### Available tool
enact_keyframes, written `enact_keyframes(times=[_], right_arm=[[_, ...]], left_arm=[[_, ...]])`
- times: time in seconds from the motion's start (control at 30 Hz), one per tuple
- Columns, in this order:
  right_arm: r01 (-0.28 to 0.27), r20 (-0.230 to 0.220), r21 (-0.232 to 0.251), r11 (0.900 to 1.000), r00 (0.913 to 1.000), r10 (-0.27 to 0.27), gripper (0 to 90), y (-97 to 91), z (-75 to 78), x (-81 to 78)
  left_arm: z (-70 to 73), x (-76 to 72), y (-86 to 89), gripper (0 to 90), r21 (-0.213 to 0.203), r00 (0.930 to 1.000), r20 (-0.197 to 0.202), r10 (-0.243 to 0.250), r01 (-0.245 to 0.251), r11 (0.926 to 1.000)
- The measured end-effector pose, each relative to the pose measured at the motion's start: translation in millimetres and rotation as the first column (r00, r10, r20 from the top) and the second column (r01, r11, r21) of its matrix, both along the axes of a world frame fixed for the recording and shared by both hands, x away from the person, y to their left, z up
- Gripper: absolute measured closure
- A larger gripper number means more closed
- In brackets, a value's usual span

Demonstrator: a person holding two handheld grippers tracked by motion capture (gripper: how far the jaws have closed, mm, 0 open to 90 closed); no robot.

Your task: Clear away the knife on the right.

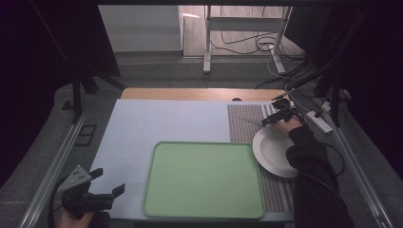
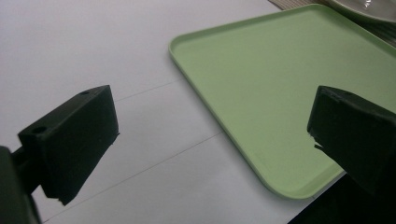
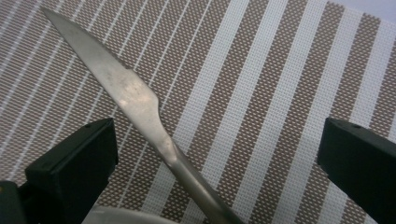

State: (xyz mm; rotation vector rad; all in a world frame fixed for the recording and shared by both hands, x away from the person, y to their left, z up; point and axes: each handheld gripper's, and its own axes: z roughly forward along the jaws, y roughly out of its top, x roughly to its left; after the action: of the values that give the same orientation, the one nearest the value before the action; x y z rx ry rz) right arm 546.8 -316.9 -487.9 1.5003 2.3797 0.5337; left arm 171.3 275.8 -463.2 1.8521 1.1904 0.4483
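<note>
With the right claw spread wide around the knife, which lies on the striped placemat just beyond the white plate, lift straight away without nudging the handle; the left claw waits apart beside the green tray.

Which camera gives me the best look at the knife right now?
The right gripper view: the knife lies large and sharp on the striped placemat, its handle running between the open right tool jaws. The high view shows it as a thin dark sliver beside the plate.
</note>
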Motion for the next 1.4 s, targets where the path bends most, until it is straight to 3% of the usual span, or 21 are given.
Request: enact_keyframes(times=[0.27,0.43,0.77,0.87,0.9,1.0,1.17,1.4], right_arm=[[-0.037,-0.006,-0.064,0.9973,0.9993,0.036,9.4,5.7,-12.0,2.0],[-0.038,-0.013,-0.036,0.9986,0.9992,0.037,17.9,-1.4,-11.8,2.8],[-0.032,-0.014,-0.016,0.9994,0.9994,0.031,56.7,-28.3,-4.1,-1.0],[-0.045,-0.025,-0.016,0.9988,0.9987,0.045,76.4,-33.5,-2.2,-3.2],[-0.048,-0.033,-0.023,0.9986,0.9983,0.047,79.0,-35.3,-1.4,-3.9],[-0.03,-0.047,0.006,0.9995,0.9984,0.03,80.6,-39.3,-1.3,-4.1],[-0.049,-0.046,-0.021,0.9986,0.9978,0.048,80.9,-42.6,0.1,-5.4],[0.005,-0.013,-0.001,1.0,0.9999,-0.005,81.0,-63.2,8.4,-9.1]], left_arm=[[0.0,-0.3,0.0,1.7,0.0,1.0,0.002,-0.001,0.001,1.0],[0.0,-0.6,0.3,1.7,-0.001,1.0,0.002,-0.001,0.001,1.0],[0.1,-0.7,-0.1,1.7,0.001,1.0,0.002,-0.001,0.001,1.0],[0.1,-0.8,-0.3,1.7,0.003,1.0,0.002,-0.001,0.001,1.0],[0.1,-0.8,-0.3,1.7,0.003,1.0,0.002,-0.001,0.001,1.0],[0.1,-0.7,-0.3,1.7,0.003,1.0,0.002,-0.001,0.001,1.0],[0.2,-0.6,-0.7,1.7,0.006,1.0,0.002,-0.002,0.002,1.0],[0.2,-0.3,-0.7,1.7,0.006,1.0,0.002,-0.003,0.003,1.0]])
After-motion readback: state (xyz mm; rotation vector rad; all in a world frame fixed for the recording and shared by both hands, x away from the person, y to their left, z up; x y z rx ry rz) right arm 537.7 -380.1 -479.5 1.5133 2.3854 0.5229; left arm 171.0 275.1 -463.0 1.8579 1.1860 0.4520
